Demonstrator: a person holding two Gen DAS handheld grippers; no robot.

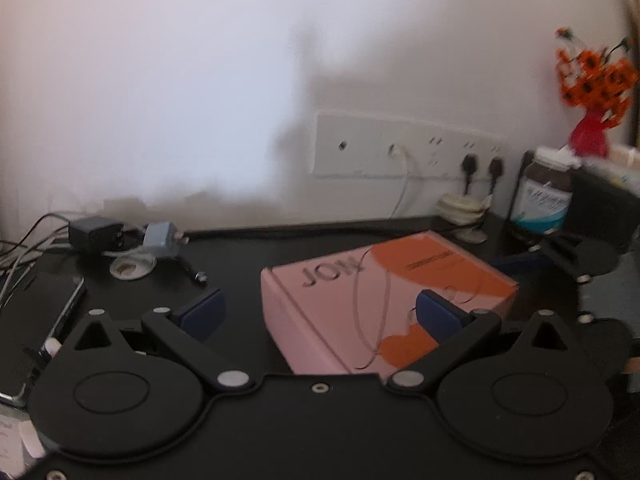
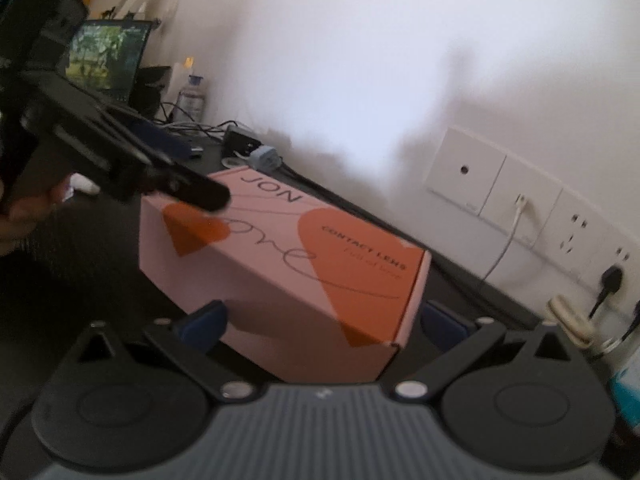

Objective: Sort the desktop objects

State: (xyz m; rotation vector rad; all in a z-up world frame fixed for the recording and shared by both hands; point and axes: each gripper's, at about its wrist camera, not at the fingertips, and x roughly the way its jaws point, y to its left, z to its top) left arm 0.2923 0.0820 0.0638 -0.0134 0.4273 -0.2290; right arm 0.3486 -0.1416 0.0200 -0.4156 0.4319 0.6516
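Observation:
A pink and orange contact lens box (image 1: 376, 300) lies on the black desk (image 1: 248, 256). My left gripper (image 1: 320, 312) is open; its right finger sits over the box's near corner, its left finger on the desk beside it. In the right wrist view the same box (image 2: 280, 264) fills the middle. My right gripper (image 2: 324, 320) is open with its two blue pads on either side of the box's near end, apart from it. The left gripper (image 2: 100, 152) reaches over the box's far left corner.
A phone (image 1: 36, 320), black adapter (image 1: 96, 232), grey plug (image 1: 160, 240) and tape roll (image 1: 132, 268) lie at the left. A supplement bottle (image 1: 544, 192), black holder (image 1: 600, 208) and red vase of orange flowers (image 1: 592, 92) stand at the right. Wall sockets (image 1: 408, 148) with cables sit behind.

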